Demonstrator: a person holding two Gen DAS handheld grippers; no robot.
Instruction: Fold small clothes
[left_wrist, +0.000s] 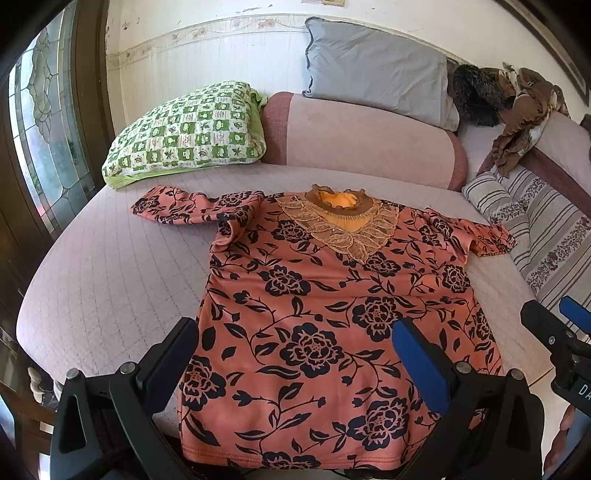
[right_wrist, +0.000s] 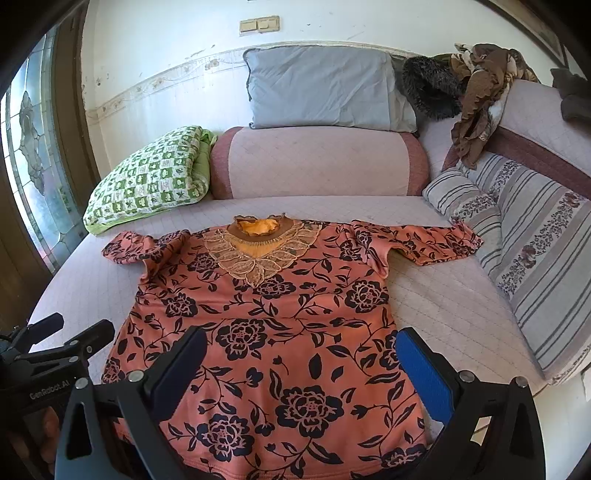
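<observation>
Left claw (left_wrist: 295, 354): jaws spread wide, holding nothing, poised over the hem end of the blouse (left_wrist: 332, 314); whether the fingers touch the cloth cannot be told. Right claw (right_wrist: 301, 363): likewise wide open and empty, above the lower half of the same garment. Each claw shows at the edge of the other's view, the two side by side at the near edge of the bed (right_wrist: 443, 295).

Blouse: salmon-orange with dark floral print, lying flat, front side up, on the quilted pale bed cover. Long axis runs from the hem, nearest the claws, away to the neckline. The lace collar (right_wrist: 258, 251) points toward the far bolster. Both sleeves are spread outward to left and right; the right sleeve end lies just beside the striped cushion (right_wrist: 517, 258).

Beyond the blouse: a pink bolster (right_wrist: 317, 162) across the head of the bed, a green checked pillow (right_wrist: 147, 181) to its left, a grey pillow (right_wrist: 321, 88) upright behind it against the wall. Brown clothes (right_wrist: 480, 92) are heaped at the far right
</observation>
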